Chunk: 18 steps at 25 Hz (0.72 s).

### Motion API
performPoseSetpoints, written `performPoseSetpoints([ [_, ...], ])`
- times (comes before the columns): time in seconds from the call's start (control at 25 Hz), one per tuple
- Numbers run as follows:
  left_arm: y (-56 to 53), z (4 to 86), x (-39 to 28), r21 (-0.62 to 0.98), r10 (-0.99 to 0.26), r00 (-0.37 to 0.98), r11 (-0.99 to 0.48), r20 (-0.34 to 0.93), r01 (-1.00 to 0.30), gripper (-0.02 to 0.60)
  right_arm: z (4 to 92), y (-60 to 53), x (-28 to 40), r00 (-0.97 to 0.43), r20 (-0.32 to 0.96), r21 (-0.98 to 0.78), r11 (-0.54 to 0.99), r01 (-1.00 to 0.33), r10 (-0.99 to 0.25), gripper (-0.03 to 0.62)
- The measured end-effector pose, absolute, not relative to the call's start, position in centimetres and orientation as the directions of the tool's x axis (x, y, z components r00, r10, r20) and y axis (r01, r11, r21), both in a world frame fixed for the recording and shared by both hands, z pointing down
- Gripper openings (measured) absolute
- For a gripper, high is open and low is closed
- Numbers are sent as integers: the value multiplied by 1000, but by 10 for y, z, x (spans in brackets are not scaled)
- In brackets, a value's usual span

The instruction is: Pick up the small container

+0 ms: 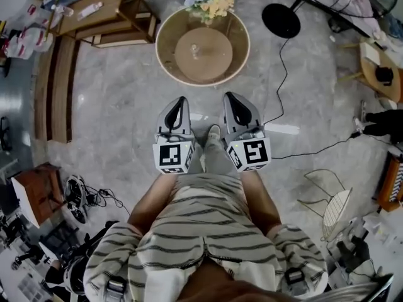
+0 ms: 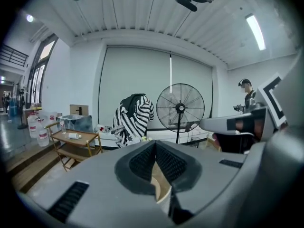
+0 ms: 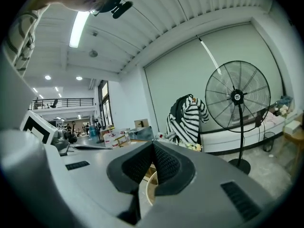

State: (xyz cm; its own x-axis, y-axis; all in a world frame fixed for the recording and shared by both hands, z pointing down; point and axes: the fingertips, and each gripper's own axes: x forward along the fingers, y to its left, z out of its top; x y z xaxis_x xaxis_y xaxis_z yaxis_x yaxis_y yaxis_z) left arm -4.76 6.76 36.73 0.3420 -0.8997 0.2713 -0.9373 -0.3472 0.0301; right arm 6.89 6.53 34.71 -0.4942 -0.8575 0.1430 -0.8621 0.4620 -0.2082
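In the head view a round wooden table [image 1: 165, 61] stands on the floor ahead of me. A small pale container [image 1: 195, 50] sits near the middle of its top. A bunch of flowers [image 1: 208, 2] lies at its far edge. My left gripper [image 1: 179, 100] and right gripper [image 1: 230, 97] are held side by side, short of the table and pointing at it. Both are shut and hold nothing. In the left gripper view the left gripper [image 2: 155, 144] has its pads pressed together, with the table rim [image 2: 162, 190] below them. In the right gripper view the right gripper [image 3: 152, 145] looks the same.
A low wooden shelf cart [image 1: 107, 14] stands to the left of the table. A fan base [image 1: 281, 21] with a trailing cable is to its right. A wire chair [image 1: 330, 200] sits at the right. A standing fan [image 2: 180, 107] and a striped garment [image 2: 134, 118] are beyond.
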Motion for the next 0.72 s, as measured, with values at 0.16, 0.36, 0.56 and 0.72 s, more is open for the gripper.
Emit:
performPoseSetpoints([
  [0.16,43,385,-56,35,-894,342,-347,291,-937,2,368,44,60,-492,185,-214,454,-865,-851,9],
  [0.36,-4,419,-76,45,-881,339,-344,331,-938,2,395,3,46,-455,223,-203,415,-887,-862,9],
  [0.56,-52,450,-75,62,-855,388,-392,345,-918,2,428,-34,39,-407,259,-229,353,-907,-876,9],
  [0.72,-80,480,-73,58,-826,442,-452,349,-890,2,458,-62,32,-371,279,-234,312,-921,-886,9],
])
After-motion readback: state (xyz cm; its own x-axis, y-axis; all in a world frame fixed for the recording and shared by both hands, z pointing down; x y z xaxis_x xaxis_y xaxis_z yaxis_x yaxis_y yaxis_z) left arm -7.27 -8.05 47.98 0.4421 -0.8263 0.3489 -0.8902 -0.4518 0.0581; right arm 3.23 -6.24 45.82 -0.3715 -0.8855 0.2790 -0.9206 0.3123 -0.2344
